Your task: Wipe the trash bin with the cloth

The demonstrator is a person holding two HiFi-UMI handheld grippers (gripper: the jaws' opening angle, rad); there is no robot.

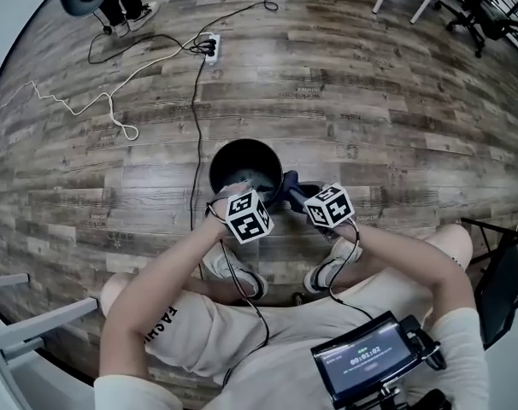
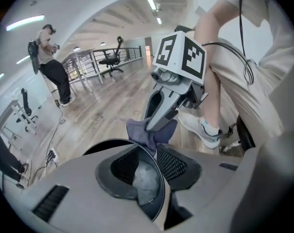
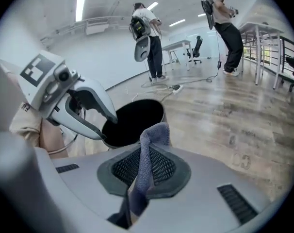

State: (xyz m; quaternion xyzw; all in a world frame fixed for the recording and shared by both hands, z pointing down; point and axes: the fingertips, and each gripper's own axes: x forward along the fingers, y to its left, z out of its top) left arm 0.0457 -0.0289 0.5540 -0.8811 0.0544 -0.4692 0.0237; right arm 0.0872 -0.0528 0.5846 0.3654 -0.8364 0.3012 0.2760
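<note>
Your right gripper [image 3: 146,155] is clenched on the cloth [image 3: 155,131]. Your left gripper [image 2: 148,154] is released, with the rim between its jaws. The bin [image 3: 132,120] sits just beyond, on the floor (cloth contact unclear). Likely between wipes, so next steady the rim and press the cloth on.

Open office: swivel chair [image 2: 111,60], desk [image 3: 178,44], ceiling lights [image 3: 81,4].
</note>
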